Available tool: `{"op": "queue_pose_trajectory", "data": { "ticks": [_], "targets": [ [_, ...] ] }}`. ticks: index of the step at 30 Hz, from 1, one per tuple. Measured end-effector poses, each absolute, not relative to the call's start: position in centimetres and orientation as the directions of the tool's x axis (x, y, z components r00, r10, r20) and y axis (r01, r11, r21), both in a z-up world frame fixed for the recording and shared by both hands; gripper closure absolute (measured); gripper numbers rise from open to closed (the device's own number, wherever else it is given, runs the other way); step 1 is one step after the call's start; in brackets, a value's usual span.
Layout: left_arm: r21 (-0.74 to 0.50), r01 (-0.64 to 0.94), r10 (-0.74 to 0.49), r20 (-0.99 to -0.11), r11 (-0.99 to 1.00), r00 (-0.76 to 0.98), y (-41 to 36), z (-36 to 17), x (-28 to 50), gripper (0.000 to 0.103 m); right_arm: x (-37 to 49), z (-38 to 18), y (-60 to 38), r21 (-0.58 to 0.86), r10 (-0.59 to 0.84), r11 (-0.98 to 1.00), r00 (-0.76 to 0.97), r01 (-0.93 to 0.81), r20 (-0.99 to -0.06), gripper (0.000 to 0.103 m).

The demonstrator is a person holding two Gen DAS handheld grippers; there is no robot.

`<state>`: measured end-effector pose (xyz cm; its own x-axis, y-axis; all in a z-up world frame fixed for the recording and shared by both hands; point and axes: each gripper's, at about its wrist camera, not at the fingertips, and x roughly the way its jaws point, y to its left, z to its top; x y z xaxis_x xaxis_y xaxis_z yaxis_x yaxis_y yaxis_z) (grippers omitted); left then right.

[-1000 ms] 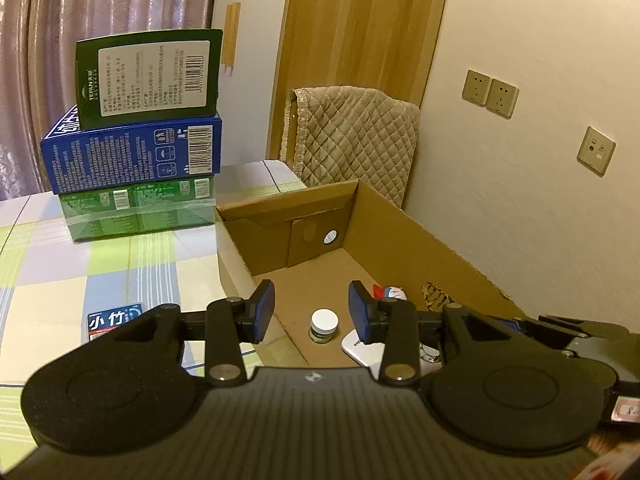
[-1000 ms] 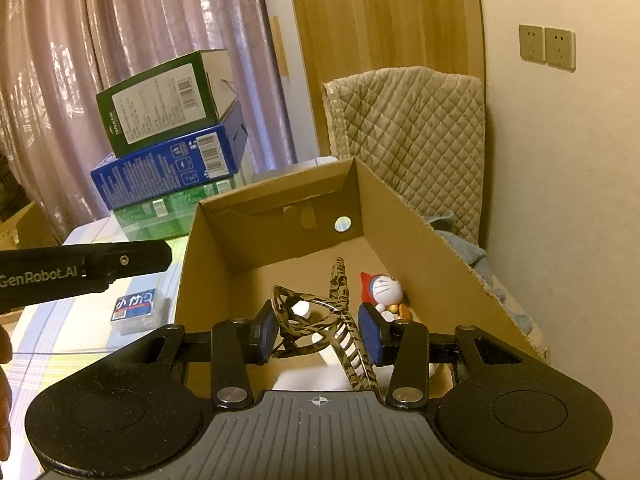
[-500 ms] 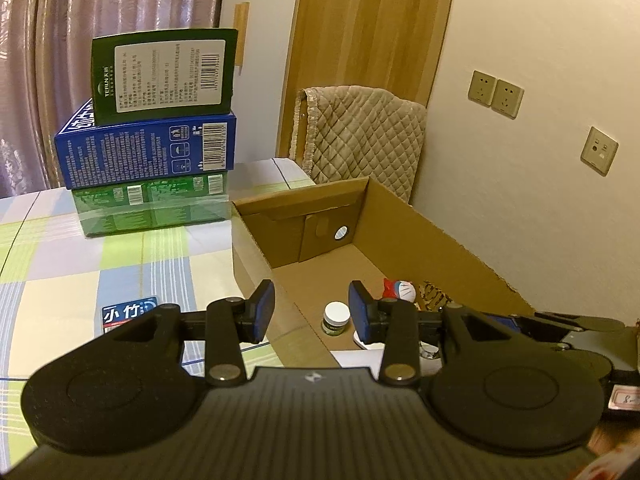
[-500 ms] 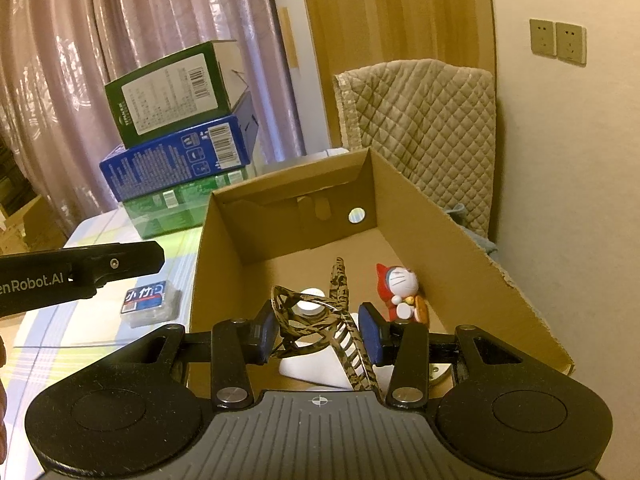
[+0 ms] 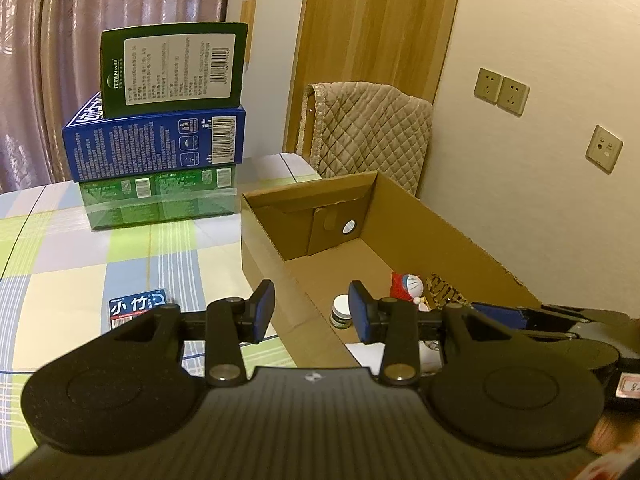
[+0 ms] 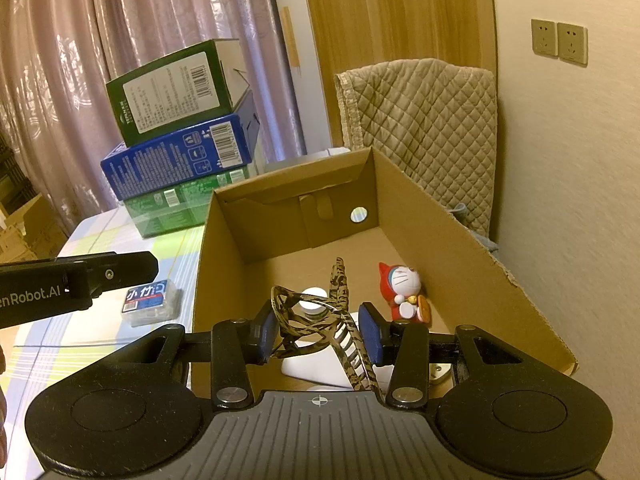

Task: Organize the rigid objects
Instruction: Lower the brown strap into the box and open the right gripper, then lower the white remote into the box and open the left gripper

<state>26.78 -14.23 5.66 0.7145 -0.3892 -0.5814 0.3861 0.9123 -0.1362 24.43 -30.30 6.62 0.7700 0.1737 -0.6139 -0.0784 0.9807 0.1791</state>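
Note:
My right gripper point(image 6: 318, 334) is shut on a tortoiseshell hair claw clip point(image 6: 320, 312) and holds it above the near end of an open cardboard box point(image 6: 440, 240). On the box floor stand a red and white cat figurine point(image 6: 402, 292), a small white-lidded jar point(image 5: 341, 312) and a flat white object point(image 6: 312, 368). My left gripper point(image 5: 312, 314) hovers over the box's left wall point(image 5: 280, 280). It is open, with nothing between its pads. A small clear case with a blue label point(image 5: 136, 306) lies on the checked tablecloth to the left of the box.
Three stacked cartons point(image 5: 160, 140), green, blue and dark green, stand at the back of the table. A chair with a quilted cover point(image 5: 368, 132) is behind the box, next to the wall. One finger of my left gripper point(image 6: 120, 270) reaches in above the case point(image 6: 150, 300).
The left wrist view has shifted a little, so the cartons and box sit further right in the picture. The right gripper keeps the same hold on the clip over the box.

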Motion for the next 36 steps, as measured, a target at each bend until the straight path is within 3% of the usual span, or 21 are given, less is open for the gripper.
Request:
{"op": "queue_pose_trajectory", "data": {
  "ticks": [36],
  "targets": [
    [-0.140, 0.372, -0.379, -0.596, 0.917, 0.708, -13.2, 4.4, 26.4, 0.068, 24.7, 6.4, -29.9, 0.157, 0.163, 0.984, 0.767, -0.082, -0.620, 0.063]
  ]
}}
